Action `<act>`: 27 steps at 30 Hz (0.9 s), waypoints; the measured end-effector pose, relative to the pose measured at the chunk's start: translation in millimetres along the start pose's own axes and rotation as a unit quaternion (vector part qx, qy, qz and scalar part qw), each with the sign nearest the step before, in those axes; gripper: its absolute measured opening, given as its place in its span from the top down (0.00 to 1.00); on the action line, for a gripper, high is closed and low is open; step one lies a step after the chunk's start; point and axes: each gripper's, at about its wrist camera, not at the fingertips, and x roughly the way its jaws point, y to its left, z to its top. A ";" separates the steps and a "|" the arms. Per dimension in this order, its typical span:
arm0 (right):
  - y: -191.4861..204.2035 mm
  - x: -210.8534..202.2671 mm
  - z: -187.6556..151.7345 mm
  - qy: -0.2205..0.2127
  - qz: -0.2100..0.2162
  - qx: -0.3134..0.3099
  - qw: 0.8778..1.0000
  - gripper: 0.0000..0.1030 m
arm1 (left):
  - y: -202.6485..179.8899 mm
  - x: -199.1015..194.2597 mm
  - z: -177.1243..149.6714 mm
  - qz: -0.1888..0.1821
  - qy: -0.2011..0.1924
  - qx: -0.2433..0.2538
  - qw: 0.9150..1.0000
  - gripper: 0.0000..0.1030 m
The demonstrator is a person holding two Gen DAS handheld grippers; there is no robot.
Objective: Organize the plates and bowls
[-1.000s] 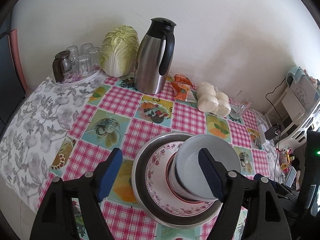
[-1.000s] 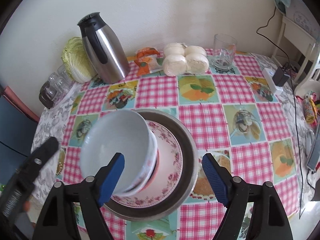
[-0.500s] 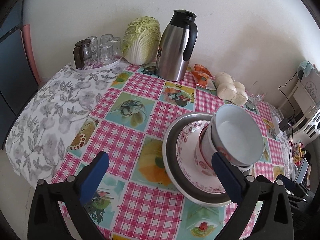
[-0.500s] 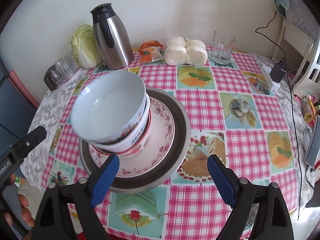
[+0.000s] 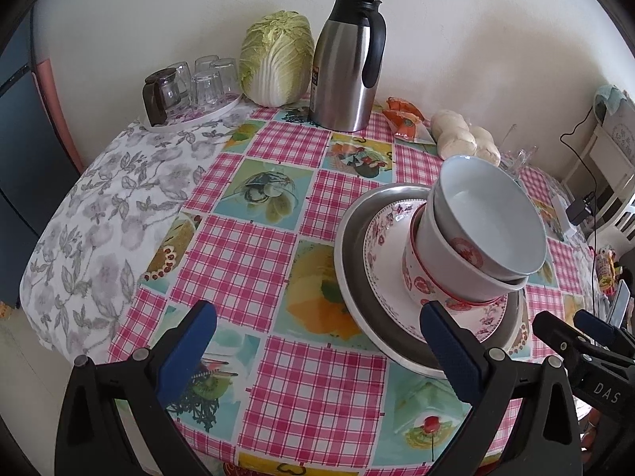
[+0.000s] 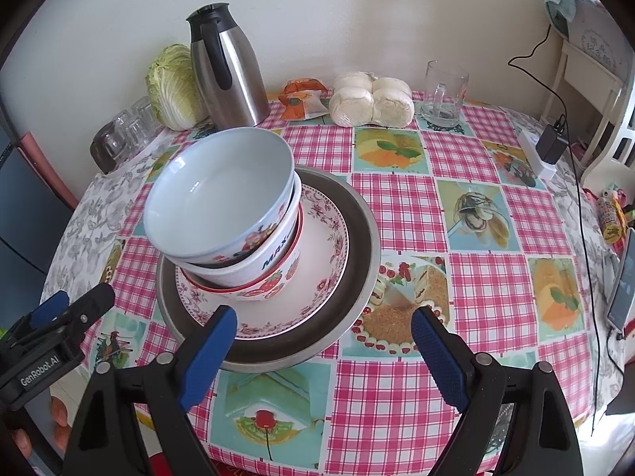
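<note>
Stacking looks basically done here: the pale blue-white top bowl (image 6: 216, 194) sits nested in two more red-patterned bowls (image 6: 254, 269), those sit on the floral-rimmed white plate (image 6: 317, 297), and that sits in the wide round steel tray (image 6: 357, 238). Both sets of jaws are spread wide with nothing between them. The left gripper (image 5: 317, 341) has the stack just beyond its right jaw; the right gripper (image 6: 323, 337) has the tray's near rim between its jaws, stack toward the left one. My take: the top bowl leans a bit, so if anything's left it's nudging it level. I'd come in slow from the side, push low on the wall, not the rim, and keep the other jaws clear of the plate so nothing skates. Counter is a round one under a pink gingham oilcloth (image 6: 468, 265) with food pictures, probably slick. Way beyond the jaws along the white wall: steel thermos jug (image 5: 349, 63), napa cabbage (image 5: 276, 59), upturned glasses on a tray (image 5: 202, 79), buns (image 6: 371, 99), glass mug (image 6: 442, 93).
</note>
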 end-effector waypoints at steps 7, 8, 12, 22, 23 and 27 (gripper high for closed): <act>-1.5 7.6 -1.6 0.011 -0.005 0.000 1.000 0.11 | -6.0 9.0 -3.4 0.019 0.019 0.017 0.999 0.01; -1.6 9.4 -1.7 0.014 -0.007 -0.001 1.000 0.11 | -7.7 11.3 -4.2 0.028 0.023 0.023 0.999 0.01; -3.2 15.8 -3.1 0.024 -0.011 0.001 1.000 0.11 | -9.9 16.8 -7.5 0.032 0.033 0.029 0.999 0.01; -1.4 22.9 -5.4 0.035 -0.016 -0.004 0.999 0.11 | -7.9 24.3 -8.2 0.033 0.051 0.026 0.998 0.01; -0.7 22.8 -5.8 0.034 -0.016 -0.006 0.999 0.11 | -8.1 24.6 -8.3 0.033 0.052 0.027 0.998 0.01; 0.1 23.1 -5.7 0.035 -0.018 -0.009 0.999 0.11 | -8.4 24.9 -8.4 0.030 0.053 0.029 0.998 0.01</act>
